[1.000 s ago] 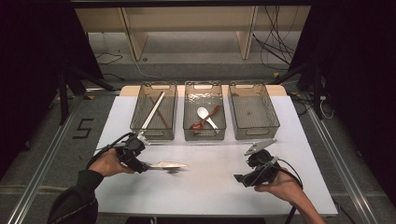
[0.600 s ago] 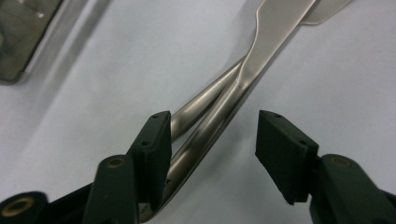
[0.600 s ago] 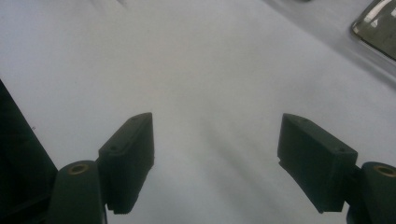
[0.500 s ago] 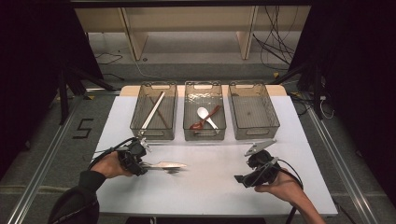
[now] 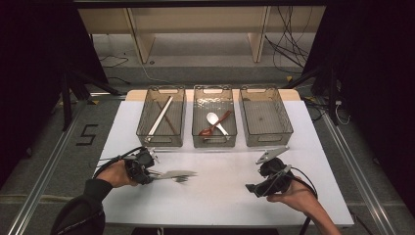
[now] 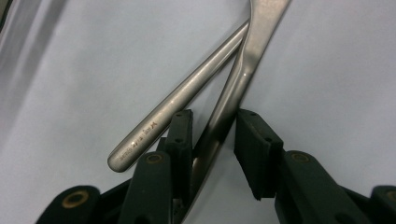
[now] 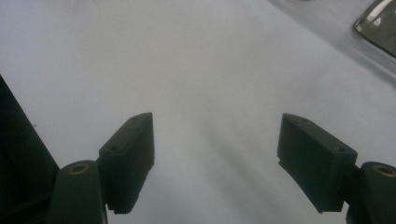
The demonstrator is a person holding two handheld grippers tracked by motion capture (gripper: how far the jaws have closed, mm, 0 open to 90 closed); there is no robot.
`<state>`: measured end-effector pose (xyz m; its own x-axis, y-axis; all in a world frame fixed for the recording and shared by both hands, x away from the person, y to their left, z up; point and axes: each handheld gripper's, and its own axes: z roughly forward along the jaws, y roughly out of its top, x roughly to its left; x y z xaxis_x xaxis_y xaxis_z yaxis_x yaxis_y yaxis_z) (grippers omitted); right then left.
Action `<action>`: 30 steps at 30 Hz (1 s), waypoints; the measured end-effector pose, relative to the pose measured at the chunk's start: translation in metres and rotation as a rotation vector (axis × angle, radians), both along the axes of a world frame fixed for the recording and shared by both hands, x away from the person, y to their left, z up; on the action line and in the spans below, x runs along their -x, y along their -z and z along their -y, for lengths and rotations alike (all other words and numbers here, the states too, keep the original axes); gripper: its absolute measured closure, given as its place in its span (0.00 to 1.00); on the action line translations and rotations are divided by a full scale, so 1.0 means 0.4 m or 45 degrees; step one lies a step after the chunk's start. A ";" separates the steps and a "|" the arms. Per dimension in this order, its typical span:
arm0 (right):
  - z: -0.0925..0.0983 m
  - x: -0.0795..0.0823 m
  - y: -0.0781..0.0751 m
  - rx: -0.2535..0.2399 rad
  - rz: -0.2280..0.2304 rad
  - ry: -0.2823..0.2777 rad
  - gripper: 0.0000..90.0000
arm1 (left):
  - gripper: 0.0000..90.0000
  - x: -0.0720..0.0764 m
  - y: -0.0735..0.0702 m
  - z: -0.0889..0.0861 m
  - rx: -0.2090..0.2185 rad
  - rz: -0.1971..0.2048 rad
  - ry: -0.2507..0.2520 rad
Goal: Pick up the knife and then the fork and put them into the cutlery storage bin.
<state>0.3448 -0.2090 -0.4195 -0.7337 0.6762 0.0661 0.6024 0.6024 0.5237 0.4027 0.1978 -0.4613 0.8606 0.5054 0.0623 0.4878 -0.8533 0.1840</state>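
Two metal utensils (image 5: pixel 175 175) lie crossed on the white table (image 5: pixel 220 205), handles toward my left gripper (image 5: pixel 152 173). In the left gripper view a straight engraved handle (image 6: pixel 177 105) lies just left of the jaws. The other, flatter handle (image 6: pixel 229 102) runs slanted between the pads. My left gripper (image 6: pixel 212 119) has just been closing on that handle. The left pad (image 6: pixel 182 135) lies against it, and table still shows between it and the right pad. My right gripper (image 5: pixel 259 183) (image 7: pixel 215 135) hovers open over bare table.
Three clear bins stand in a row at the back. The left bin (image 5: pixel 147 128) holds a white stick and a dark one. The middle bin (image 5: pixel 215 142) holds a white spoon and a red-brown spoon. Nothing shows inside the right bin (image 5: pixel 288 128), whose corner (image 7: pixel 378 21) also shows in the right gripper view.
My left gripper has shifted slightly toward the near edge, at the utensil handles. The right hand and the utensils have stayed where they were.
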 end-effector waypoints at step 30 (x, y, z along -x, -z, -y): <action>0.004 0.000 -0.003 -0.003 0.003 0.011 0.32 | 0.88 0.018 -0.024 0.038 0.066 0.014 0.132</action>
